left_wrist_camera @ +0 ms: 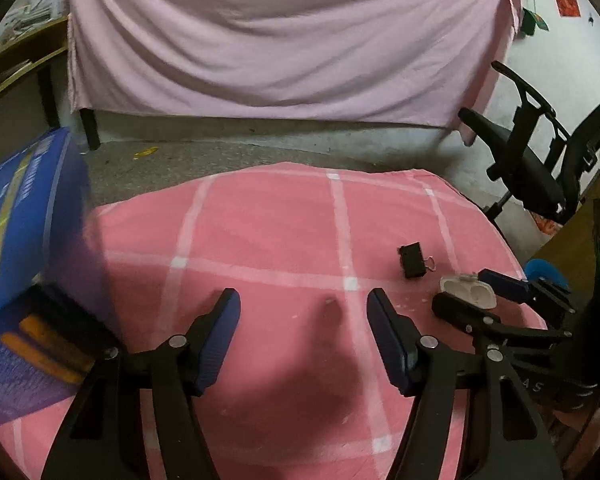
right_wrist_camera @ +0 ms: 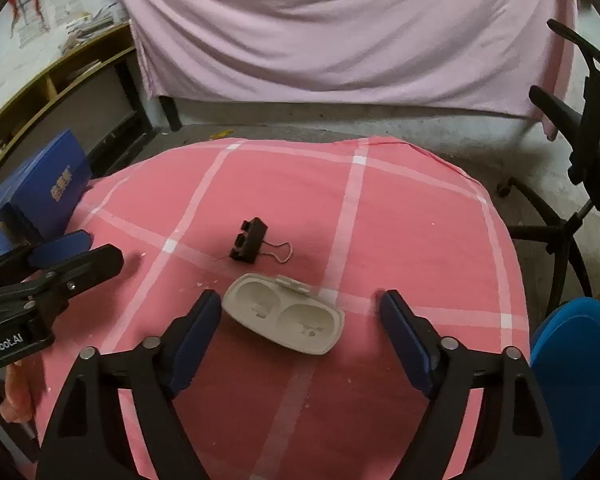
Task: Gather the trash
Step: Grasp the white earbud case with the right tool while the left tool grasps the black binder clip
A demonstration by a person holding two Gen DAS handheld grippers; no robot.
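1. Target: a pale moulded tray (right_wrist_camera: 285, 314) with two round wells, empty-looking packaging and the likeliest trash here. It lies flat on the pink checked cloth (right_wrist_camera: 400, 216) covering the tabletop, toward the near side.
2. Right gripper (right_wrist_camera: 300, 310): jaws spread wide, holding nothing. The tray sits between the two fingers; the left fingertip is just beside the tray's end, the right one stands apart from it. Whether any pad touches the tray, cannot tell.
3. A black binder clip (right_wrist_camera: 249, 243) with a wire handle lies just beyond the tray, apart from it. Small pale crumbs are scattered on the cloth near both.
4. Left gripper (left_wrist_camera: 304, 306): also open and empty, hovering over bare cloth to the left of the tray, well away from the clip.
5. Surroundings: blue box (right_wrist_camera: 40, 196) at the left edge of the tabletop, a blue round object (right_wrist_camera: 576, 376) at the right edge (possibly a bin or lid; cannot tell), a black office chair (right_wrist_camera: 580, 152) beyond, a pink sheet (right_wrist_camera: 340, 28) hung behind.
6. Judgement: the step in hand is the pre-grasp on the tray. The next move calls for lowering slightly, centring the tray and closing across its narrow width with light force, since thin moulded material may flex or skid on cloth.
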